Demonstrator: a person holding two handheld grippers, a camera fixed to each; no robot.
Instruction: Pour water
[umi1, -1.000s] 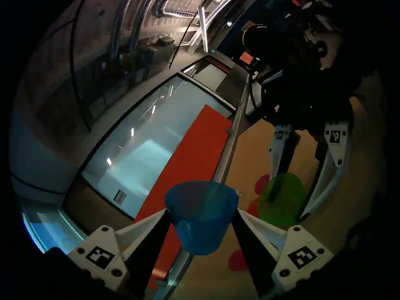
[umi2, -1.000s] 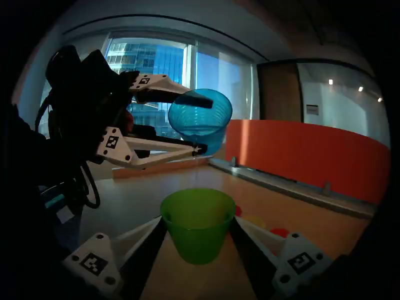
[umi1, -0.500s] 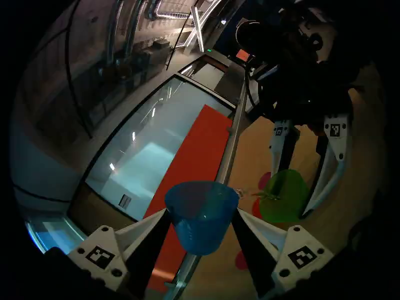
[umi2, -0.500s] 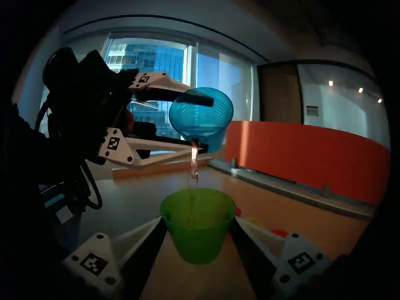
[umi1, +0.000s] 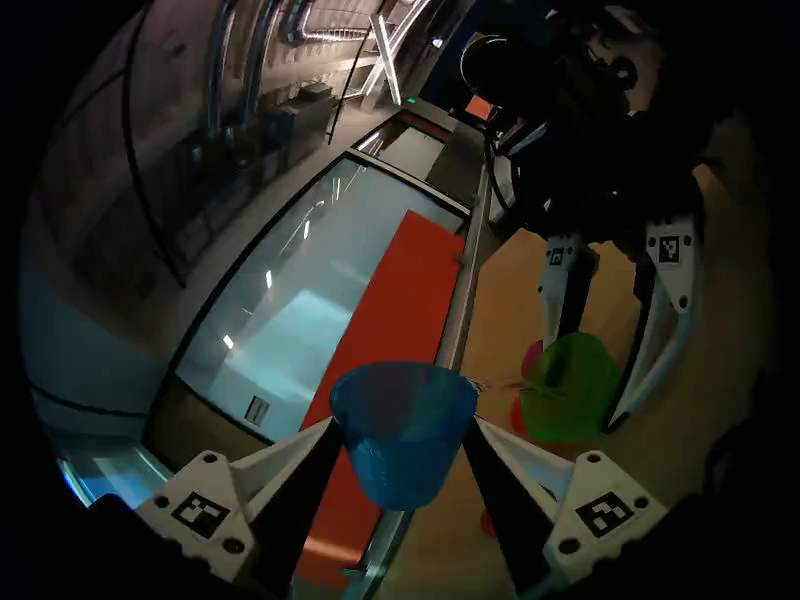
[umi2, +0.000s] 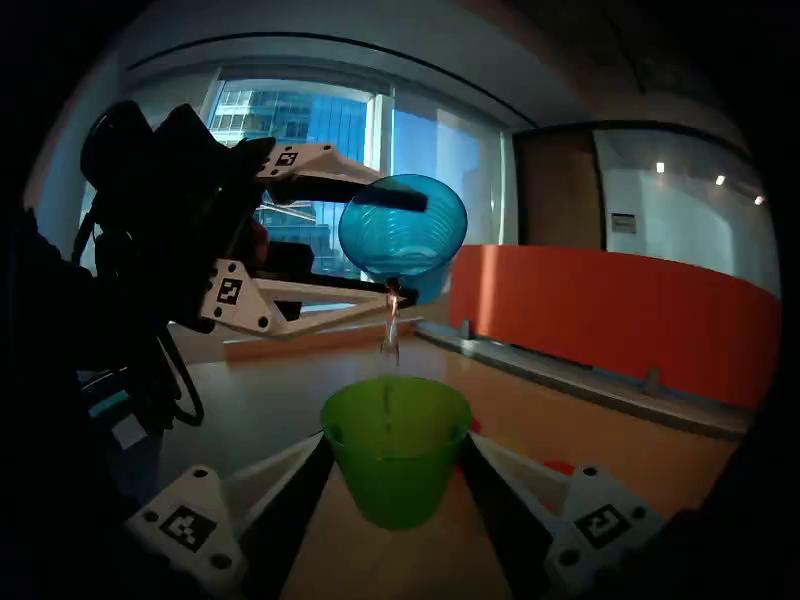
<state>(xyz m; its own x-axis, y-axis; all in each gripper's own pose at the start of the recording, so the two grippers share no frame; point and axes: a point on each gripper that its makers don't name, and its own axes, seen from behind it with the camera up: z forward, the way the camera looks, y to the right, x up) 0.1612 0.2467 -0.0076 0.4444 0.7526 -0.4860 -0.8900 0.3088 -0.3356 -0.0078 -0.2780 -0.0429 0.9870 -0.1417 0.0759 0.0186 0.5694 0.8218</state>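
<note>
over the brown wooden table (umi2: 600, 440), the left gripper (umi1: 400, 440) lies tipped sideways, hugging a see-through blue plastic cup (umi2: 402, 230). just below, the level right gripper (umi2: 395, 455) hugs an upright green plastic cup (umi1: 572, 385). thin water (umi2: 389, 335) falls into it.

The left gripper (umi1: 400, 428) clamps a blue cup (umi1: 403, 450) between both fingers at 6 o'clock, its mouth facing away from the camera. At 4 o'clock the right gripper (umi1: 582, 405) reaches down from a dark housing at 1 o'clock, its white fingers (umi1: 665, 320) pressed against either side of a green cup (umi1: 575, 385). A faint thin streak spans the gap between the two rims. An orange panel (umi1: 395, 300) runs up from 6 o'clock beside a glass wall (umi1: 290, 300) at 9 o'clock. The wooden table (umi1: 600, 490) fills 5 o'clock, a red spot (umi1: 516, 415) just beside the green cup.
</note>
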